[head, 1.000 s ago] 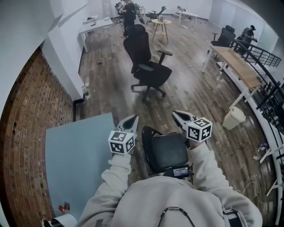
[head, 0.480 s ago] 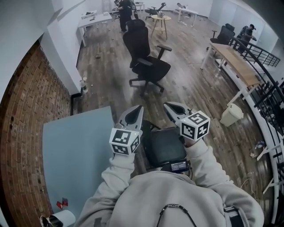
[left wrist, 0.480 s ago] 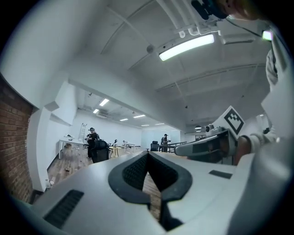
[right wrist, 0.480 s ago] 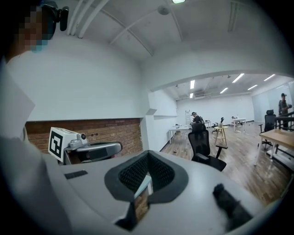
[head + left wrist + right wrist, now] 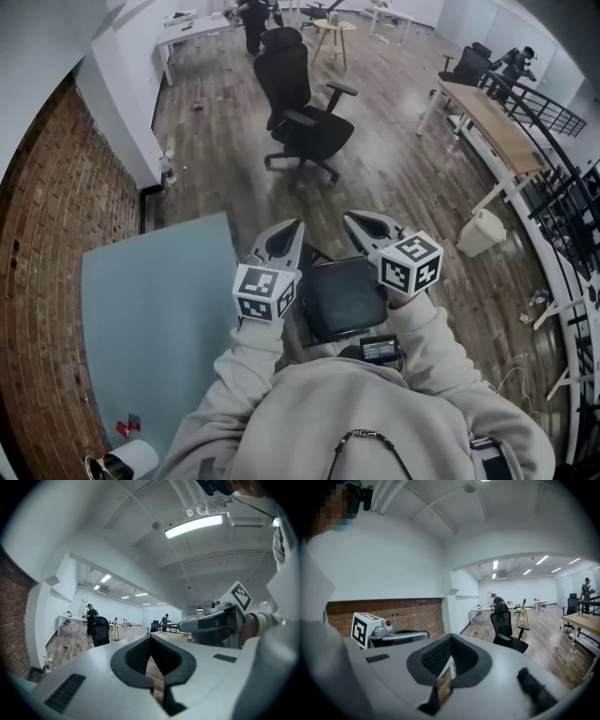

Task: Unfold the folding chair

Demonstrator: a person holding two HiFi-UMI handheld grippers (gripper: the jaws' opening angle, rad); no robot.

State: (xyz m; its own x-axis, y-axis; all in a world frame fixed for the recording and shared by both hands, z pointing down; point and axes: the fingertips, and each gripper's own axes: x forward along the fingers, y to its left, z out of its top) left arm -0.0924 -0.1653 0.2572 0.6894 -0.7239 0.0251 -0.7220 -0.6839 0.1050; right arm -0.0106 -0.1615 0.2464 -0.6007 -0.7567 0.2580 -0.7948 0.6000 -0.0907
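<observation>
The folding chair (image 5: 342, 298) is black and stands right in front of me in the head view, its seat facing up. My left gripper (image 5: 296, 225) hovers over the seat's left edge and my right gripper (image 5: 347, 217) over its right edge. Neither touches the chair. Both point away from me, side by side. In the left gripper view the left gripper (image 5: 151, 637) has its jaws together with nothing between them, and the right gripper (image 5: 208, 623) shows beside it. The right gripper (image 5: 451, 638) is likewise shut and empty, with the left gripper (image 5: 396, 634) at its left.
A light blue mat (image 5: 155, 309) lies on the wooden floor left of the chair, beside a brick wall (image 5: 37, 253). A black office chair (image 5: 298, 108) stands ahead. At the right are a wooden desk (image 5: 492, 122), a white bin (image 5: 480, 234) and a railing (image 5: 572, 178).
Both grippers have risen off the chair's sides and drawn a little closer together. Their jaws stayed shut and empty. The chair has not moved.
</observation>
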